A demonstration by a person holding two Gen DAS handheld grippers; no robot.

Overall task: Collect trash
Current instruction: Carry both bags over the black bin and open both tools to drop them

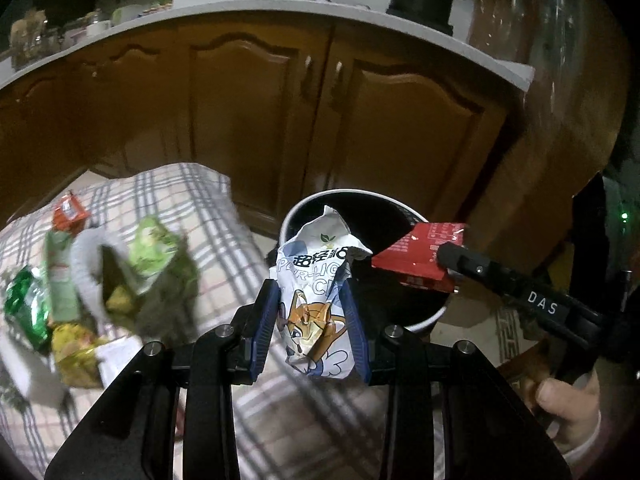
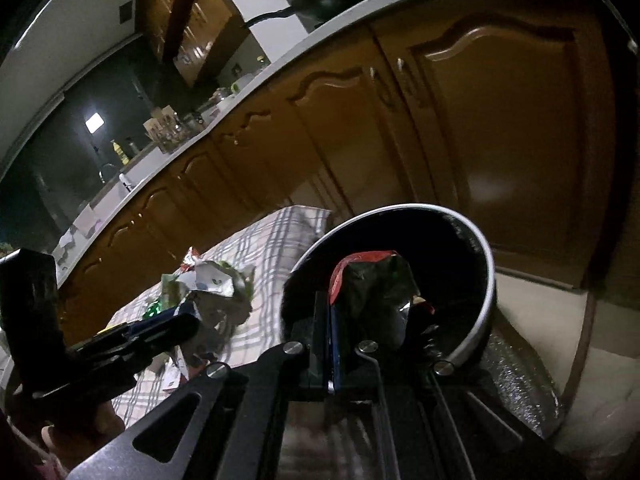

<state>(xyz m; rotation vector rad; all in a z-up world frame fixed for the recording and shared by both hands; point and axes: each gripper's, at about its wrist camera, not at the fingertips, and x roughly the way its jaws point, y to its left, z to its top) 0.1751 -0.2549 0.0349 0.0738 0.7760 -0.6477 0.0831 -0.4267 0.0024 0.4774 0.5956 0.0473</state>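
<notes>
Left wrist view: the left tongs (image 1: 310, 330) pinch a crumpled white snack bag (image 1: 316, 300) between their blue pads, carried just in front of the near rim of the black bin (image 1: 430, 322), which stands on the floor beside the checked-cloth table (image 1: 224, 248); the right tongs (image 1: 446, 256) reach in from the right holding a red wrapper (image 1: 408, 256) over the bin's mouth, while more green and yellow wrappers (image 1: 120, 276) lie heaped on the cloth. To do this well, I judge each bag should be brought fully past the rim before release, one after the other, so the two do not collide. Right wrist view: the right tongs (image 2: 334, 336) are pressed together on the red wrapper (image 2: 368, 284), its foil lining facing the lens, well within the bin (image 2: 480, 308) opening; the left tongs (image 2: 180, 330) hover at the table's edge. The cabinet doors (image 2: 500, 128) stand close behind the bin, so open room lies above and toward the holder
</notes>
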